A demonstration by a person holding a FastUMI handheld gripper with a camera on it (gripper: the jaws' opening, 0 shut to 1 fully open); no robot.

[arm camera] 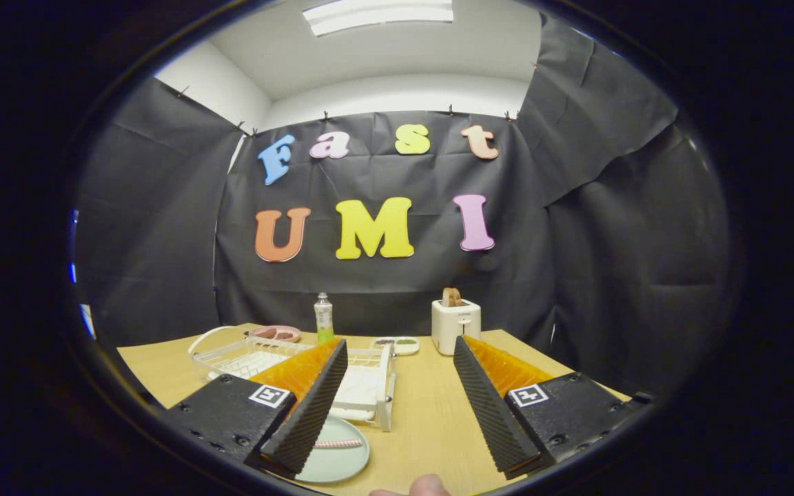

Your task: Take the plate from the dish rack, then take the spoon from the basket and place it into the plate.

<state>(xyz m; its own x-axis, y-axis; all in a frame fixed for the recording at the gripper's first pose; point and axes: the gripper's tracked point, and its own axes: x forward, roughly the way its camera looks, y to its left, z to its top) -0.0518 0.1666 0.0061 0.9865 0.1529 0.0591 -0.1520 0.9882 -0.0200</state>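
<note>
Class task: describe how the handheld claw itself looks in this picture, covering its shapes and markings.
The claw has two long wedge-shaped fingers with finely ribbed inner faces. Each sits on a blocky base with visible screws, and each base carries a small square black-and-white marker.

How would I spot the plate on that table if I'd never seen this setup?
Start at the white dish rack on the wooden table. Just in front of it, partly behind one of the open gripper's fingers, lies the plate, flat on the table. It is pale green and round, with a pink striped spoon lying in it, unlike the small pink dish behind the rack.
</note>
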